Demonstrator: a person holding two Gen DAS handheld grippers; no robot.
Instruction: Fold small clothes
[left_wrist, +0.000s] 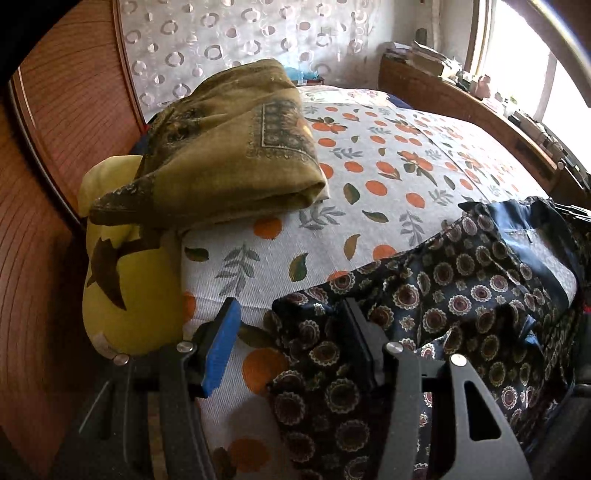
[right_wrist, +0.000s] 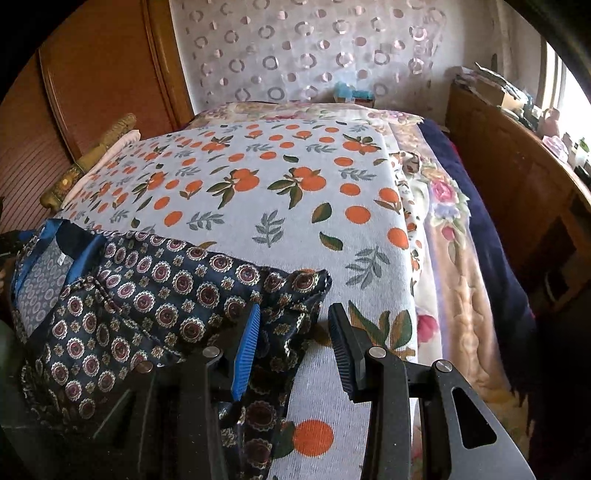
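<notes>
A dark navy garment (left_wrist: 461, 295) with a round medallion print and a blue lining lies crumpled at the near edge of the bed. My left gripper (left_wrist: 290, 306) stands open just above its left edge. The blue pad is over the bare sheet and the black finger is over the cloth. In the right wrist view the same garment (right_wrist: 147, 295) spreads to the left. My right gripper (right_wrist: 295, 310) is open over its right corner, which lies loose between the fingers.
The bed sheet (left_wrist: 388, 166) is white with oranges and leaves. A folded olive shawl (left_wrist: 240, 147) rests on a yellow pillow (left_wrist: 110, 277) at the left. A wooden wardrobe (left_wrist: 55, 147) stands beyond. A floral blanket (right_wrist: 443, 221) and a wooden shelf (right_wrist: 517, 166) border the right.
</notes>
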